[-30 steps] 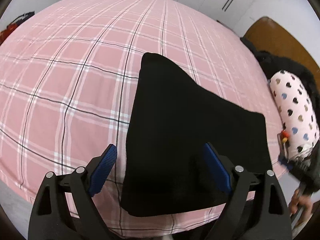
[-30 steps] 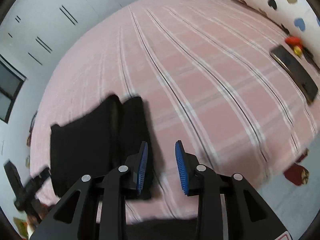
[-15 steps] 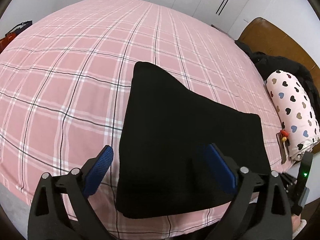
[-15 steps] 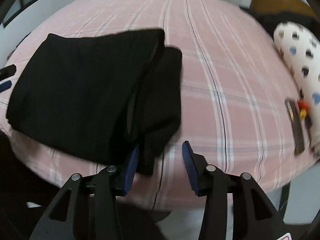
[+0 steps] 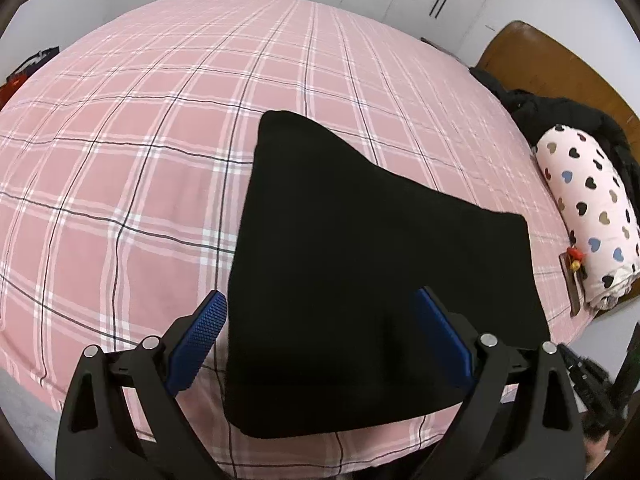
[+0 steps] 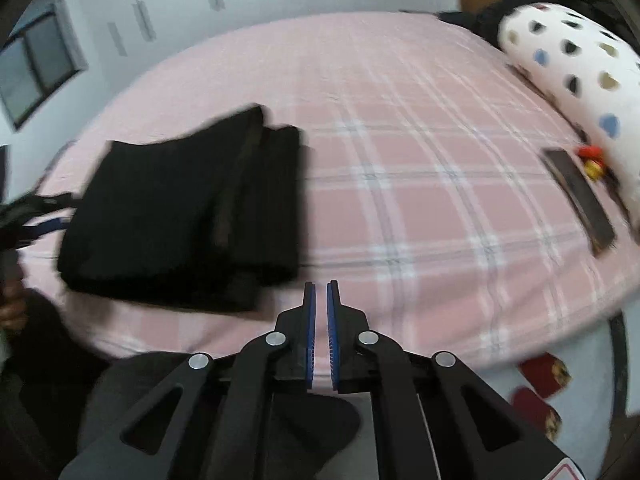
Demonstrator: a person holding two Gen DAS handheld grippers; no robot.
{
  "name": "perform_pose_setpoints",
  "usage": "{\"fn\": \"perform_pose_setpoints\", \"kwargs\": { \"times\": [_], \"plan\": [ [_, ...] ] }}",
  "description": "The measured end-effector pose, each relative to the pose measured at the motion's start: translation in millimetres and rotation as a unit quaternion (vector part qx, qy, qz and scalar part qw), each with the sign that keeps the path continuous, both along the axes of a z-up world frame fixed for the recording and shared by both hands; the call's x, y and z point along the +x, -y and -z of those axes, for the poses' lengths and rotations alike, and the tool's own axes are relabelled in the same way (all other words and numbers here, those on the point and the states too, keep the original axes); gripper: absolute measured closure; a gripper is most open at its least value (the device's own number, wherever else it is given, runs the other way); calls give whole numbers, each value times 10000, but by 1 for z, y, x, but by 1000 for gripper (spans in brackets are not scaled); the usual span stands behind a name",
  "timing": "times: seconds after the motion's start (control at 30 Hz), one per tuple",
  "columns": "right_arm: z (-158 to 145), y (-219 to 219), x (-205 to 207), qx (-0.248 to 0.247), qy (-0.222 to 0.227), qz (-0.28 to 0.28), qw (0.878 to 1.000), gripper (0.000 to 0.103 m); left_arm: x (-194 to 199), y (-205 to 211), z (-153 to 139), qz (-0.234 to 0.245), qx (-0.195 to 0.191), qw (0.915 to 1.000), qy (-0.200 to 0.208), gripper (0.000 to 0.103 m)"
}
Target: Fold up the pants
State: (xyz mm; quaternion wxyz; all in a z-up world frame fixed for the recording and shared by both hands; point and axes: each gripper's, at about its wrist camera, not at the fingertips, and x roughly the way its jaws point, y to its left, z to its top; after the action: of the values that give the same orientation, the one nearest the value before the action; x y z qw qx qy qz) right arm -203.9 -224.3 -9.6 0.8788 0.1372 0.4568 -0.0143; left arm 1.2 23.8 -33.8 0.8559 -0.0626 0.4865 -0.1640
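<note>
The pants (image 5: pixel 372 280) are seen lying folded into a compact black stack on the pink plaid bedsheet (image 5: pixel 160 140), close to the near edge of the bed. In the right wrist view the same pants (image 6: pixel 180 216) are shown as a layered bundle with one folded edge resting on top of another. The left gripper (image 5: pixel 320 332) is held just above the near end of the pants with its jaws spread wide, one blue pad over the sheet beside the pants and the other over the black fabric; nothing is gripped between them. The right gripper (image 6: pixel 321 320) is seen to the right of the pants, apart from them, with its jaws drawn almost together so that only a thin slit is left, and nothing is held in it. Well to the right of the pants, a heart-patterned pillow (image 5: pixel 588 216) is laid at the edge of the bed, with a dark phone (image 6: pixel 580 200) just beside it on the sheet and a black garment (image 5: pixel 560 116) heaped beyond it against a wooden headboard (image 5: pixel 560 64).
</note>
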Motion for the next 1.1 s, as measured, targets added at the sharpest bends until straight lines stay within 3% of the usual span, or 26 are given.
{"fn": "perform_pose_setpoints", "kwargs": {
  "times": [0.03,0.07,0.13,0.23,0.27,0.3,0.33,0.47,0.6,0.67,0.77,0.8,0.93,1.03,1.1],
  "plan": [
    [2,-5,8,-38,-41,-213,9998,91,-1,1,0,30,28,10000,21,11],
    [5,-11,16,-136,-109,-374,9992,81,-2,3,0,64,54,10000,39,11],
    [10,-23,29,-194,-254,-627,9975,79,-4,5,0,133,95,9999,56,11],
    [1,-16,33,834,-96,-443,9955,78,-5,6,-1,130,95,9998,68,10],
    [0,-11,38,1294,-74,-342,9910,65,-4,5,-1,120,76,9999,67,10],
    [2,-8,43,1476,-97,-227,9887,40,-3,5,-1,105,46,9999,60,10],
    [4,-4,48,1591,-123,-66,9872,33,-3,4,0,91,28,9999,47,10],
    [21,5,71,2359,-311,85,9713,31,-3,-3,-2,10,-133,9999,26,10],
    [29,14,70,3426,-283,-7,9391,30,-1,-14,-4,-138,-404,9991,14,10],
    [34,22,67,3841,-261,19,9229,23,1,-19,-3,-228,-526,9983,-58,10],
    [43,35,59,4339,-243,186,9005,22,1,-21,-3,-269,-587,9979,-73,10],
    [42,36,57,4328,-237,251,9008,22,1,-21,-3,-262,-578,9980,-68,10],
    [44,27,71,3830,-387,305,9225,22,0,-15,-2,-175,-427,9989,-49,10],
    [37,1,87,2998,-482,101,9527,24,-2,-8,-2,-87,-258,9996,-4,10],
    [30,-15,93,2476,-544,-85,9673,75,-2,-5,-2,-50,-130,9999,26,10]
  ]
}}
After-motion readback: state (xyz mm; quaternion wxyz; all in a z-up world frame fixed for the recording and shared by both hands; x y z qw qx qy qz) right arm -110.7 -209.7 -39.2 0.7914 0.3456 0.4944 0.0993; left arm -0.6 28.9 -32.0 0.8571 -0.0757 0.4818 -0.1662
